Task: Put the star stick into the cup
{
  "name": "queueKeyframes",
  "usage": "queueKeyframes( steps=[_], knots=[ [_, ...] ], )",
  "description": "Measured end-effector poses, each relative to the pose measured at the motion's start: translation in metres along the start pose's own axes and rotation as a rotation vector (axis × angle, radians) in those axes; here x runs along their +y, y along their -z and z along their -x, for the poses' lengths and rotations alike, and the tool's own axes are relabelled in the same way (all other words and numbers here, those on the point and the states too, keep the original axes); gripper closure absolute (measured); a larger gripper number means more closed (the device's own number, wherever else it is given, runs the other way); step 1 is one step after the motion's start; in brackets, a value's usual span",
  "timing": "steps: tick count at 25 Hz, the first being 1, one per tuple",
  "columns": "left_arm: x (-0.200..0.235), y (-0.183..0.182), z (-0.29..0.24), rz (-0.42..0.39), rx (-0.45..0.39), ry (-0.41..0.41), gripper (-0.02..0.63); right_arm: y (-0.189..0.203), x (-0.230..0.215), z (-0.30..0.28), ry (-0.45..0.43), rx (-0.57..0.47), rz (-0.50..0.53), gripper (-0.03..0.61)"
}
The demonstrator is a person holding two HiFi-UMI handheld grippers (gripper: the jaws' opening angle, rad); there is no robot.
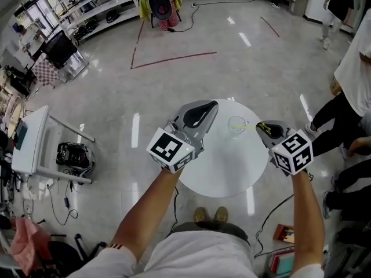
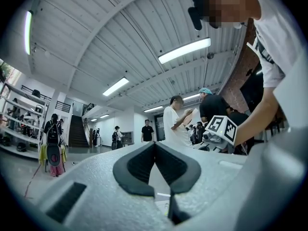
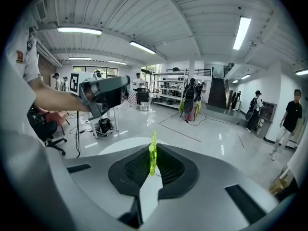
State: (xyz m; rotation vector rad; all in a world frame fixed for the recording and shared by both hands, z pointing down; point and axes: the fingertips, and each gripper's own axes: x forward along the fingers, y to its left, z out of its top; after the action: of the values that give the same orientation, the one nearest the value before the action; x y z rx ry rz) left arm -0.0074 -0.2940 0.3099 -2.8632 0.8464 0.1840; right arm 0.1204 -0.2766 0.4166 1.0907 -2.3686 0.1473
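A round white bench (image 1: 223,175) stands on a glossy grey floor (image 1: 116,97) marked with red tape lines (image 1: 174,58). Shelves (image 1: 95,4) line the far wall. At the left, a white cart (image 1: 32,138) stands beside a black case (image 1: 74,155). A bystander (image 1: 338,6) stands far right.

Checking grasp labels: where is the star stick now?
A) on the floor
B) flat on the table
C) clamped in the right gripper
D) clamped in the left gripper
C: the right gripper view shows the right gripper shut on the green stick, which pokes out past its pads.
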Motion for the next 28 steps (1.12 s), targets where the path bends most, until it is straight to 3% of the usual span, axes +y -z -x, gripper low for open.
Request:
queueKeyframes(
  steps=[16, 28],
  knots=[
    [0.009, 0.028, -0.018, 0.041, 0.042, -0.018, 0.598, 0.040, -0.014, -0.052, -0.083, 0.128, -0.031, 0.555],
    [0.011, 0.044, -0.020, 0.055, 0.071, -0.023, 0.598, 0.055, -0.022, -0.070, -0.108, 0.117, -0.115, 0.555]
  ],
)
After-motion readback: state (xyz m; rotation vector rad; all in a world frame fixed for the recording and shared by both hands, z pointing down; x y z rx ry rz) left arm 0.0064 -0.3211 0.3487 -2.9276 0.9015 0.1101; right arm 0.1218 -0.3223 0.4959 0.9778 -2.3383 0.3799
